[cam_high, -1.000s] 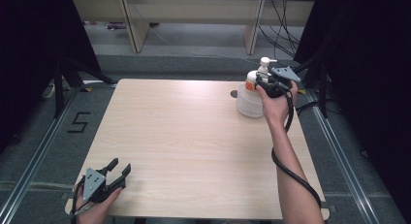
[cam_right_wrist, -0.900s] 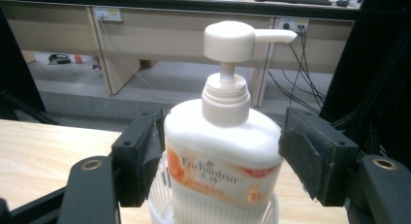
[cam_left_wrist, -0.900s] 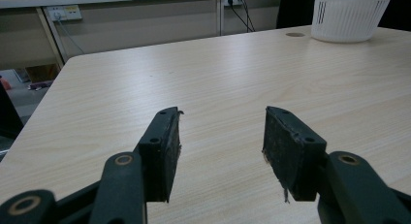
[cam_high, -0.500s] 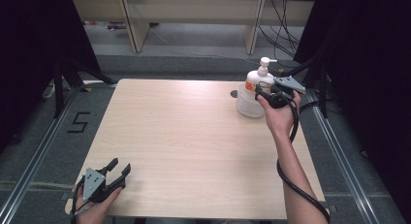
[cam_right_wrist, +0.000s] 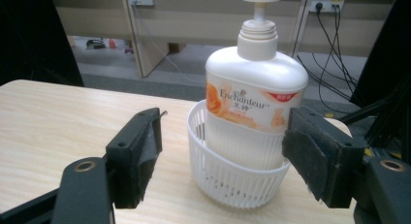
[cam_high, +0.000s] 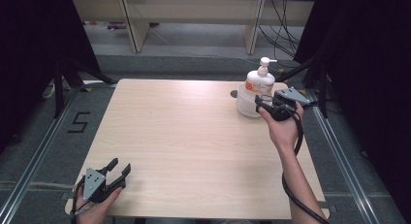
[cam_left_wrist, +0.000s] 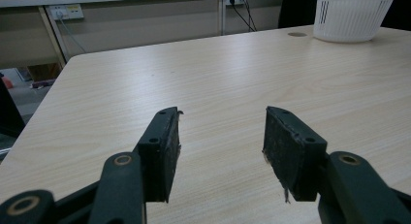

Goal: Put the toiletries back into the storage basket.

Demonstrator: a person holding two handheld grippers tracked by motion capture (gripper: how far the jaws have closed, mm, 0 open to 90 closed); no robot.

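The left gripper (cam_high: 118,171) rests at the near left corner of the table (cam_high: 184,136), jaws spread with bare wood between the pads (cam_left_wrist: 165,146). It holds nothing and appears parked, clear of the work, while the other hand acts. Far ahead of these jaws, at the opposite corner, stands the white basket (cam_left_wrist: 349,15).

The right gripper (cam_high: 264,104) is held level at the far right of the table by the person's right hand (cam_high: 283,129). Its jaws have just been opening and now stand at their widest. Neither pad presses on anything: the left pad (cam_right_wrist: 140,151) is well clear of the basket's (cam_right_wrist: 232,180) wall, and the right pad (cam_right_wrist: 315,156) sits just beside the bottle's lower edge, contact not discernible. Judged from this, the bottle is released and the gripper is free to draw back.

The pump lotion bottle (cam_right_wrist: 254,107) stands just ahead of and between the right jaws, seated in the small white slotted basket, which steadies its base. Its long axis is vertical, upright without visible tilt; the pump head (cam_high: 265,62) is uppermost, with the spout pointing right in the high view. The printed label faces the right gripper.
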